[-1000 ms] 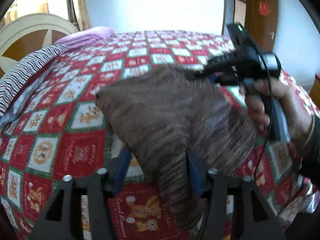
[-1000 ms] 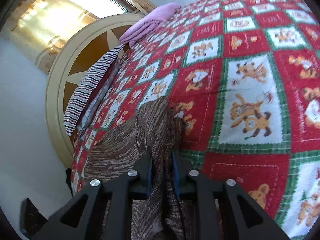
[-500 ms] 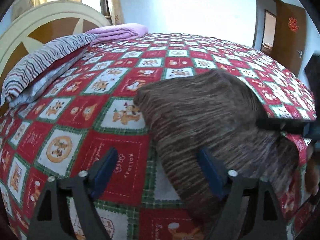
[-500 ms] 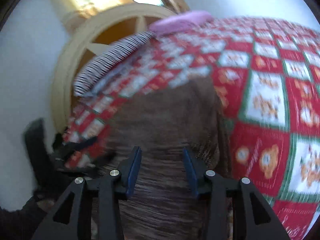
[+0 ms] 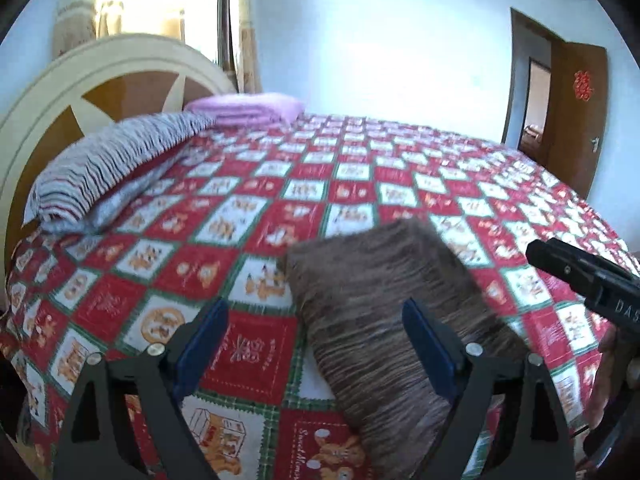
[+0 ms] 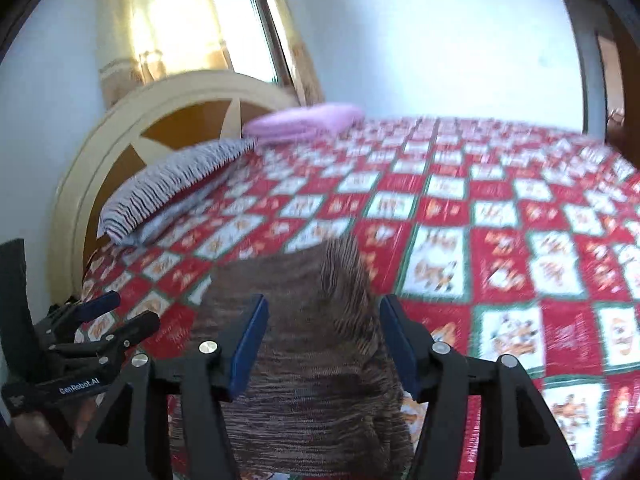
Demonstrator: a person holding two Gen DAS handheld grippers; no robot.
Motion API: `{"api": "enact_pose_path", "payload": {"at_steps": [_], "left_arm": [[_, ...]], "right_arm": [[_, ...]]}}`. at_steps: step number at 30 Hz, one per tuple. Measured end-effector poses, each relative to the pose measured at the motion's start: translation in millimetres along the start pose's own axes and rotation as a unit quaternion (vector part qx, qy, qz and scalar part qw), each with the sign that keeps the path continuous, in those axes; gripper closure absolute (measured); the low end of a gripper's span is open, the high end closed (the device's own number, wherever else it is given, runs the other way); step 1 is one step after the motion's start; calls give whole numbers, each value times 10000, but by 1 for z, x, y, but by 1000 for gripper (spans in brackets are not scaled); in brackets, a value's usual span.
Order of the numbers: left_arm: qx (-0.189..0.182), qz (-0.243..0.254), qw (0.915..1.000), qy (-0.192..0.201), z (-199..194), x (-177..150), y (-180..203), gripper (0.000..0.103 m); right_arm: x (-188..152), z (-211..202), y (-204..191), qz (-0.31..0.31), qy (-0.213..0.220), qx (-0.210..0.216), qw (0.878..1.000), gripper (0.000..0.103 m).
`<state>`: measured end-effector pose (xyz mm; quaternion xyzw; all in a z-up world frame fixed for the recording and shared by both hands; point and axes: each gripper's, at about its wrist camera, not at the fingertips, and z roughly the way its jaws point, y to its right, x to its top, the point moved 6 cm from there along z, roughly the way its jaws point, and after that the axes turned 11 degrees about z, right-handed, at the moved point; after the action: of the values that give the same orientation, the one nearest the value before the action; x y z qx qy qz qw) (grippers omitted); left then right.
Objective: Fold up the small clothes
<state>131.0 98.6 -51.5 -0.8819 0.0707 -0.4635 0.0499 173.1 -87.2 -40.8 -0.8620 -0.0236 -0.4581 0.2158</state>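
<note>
A brown striped knit garment (image 5: 380,300) lies folded on the red patchwork bedspread (image 5: 248,208). My left gripper (image 5: 316,328) hovers over its near left edge, open wide, its right blue pad above the cloth and its left pad over bare bedspread. The black body of the right-hand tool (image 5: 580,280) juts in from the right. In the right wrist view my right gripper (image 6: 324,336) hangs above the garment (image 6: 304,320) with its jaws opening. The cloth shows between the pads, which do not press on it. The left gripper (image 6: 136,312) appears at far left.
A striped pillow (image 5: 112,168) and a folded pink blanket (image 5: 244,110) rest against the round cream headboard (image 5: 100,68) at the back left. A curtained window (image 6: 180,20) stands behind it, and a brown door (image 5: 576,112) is at the far right.
Both grippers let go of the brown garment, which dropped from the air onto the bed. Both have opened and drawn back and up from it.
</note>
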Motion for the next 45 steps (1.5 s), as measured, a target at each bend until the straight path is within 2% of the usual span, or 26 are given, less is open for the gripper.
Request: {"api": "enact_pose_path", "payload": {"at_steps": [7, 12, 45], "left_arm": [[9, 49, 9995, 314, -19, 15, 3, 9], [6, 38, 9993, 383, -24, 17, 3, 9], [-49, 130, 9993, 339, -23, 12, 18, 9]], "right_arm": [[8, -32, -10, -216, 276, 5, 9994, 43], [8, -35, -11, -206, 277, 40, 9994, 42], [3, -38, -13, -144, 279, 149, 9994, 42]]}}
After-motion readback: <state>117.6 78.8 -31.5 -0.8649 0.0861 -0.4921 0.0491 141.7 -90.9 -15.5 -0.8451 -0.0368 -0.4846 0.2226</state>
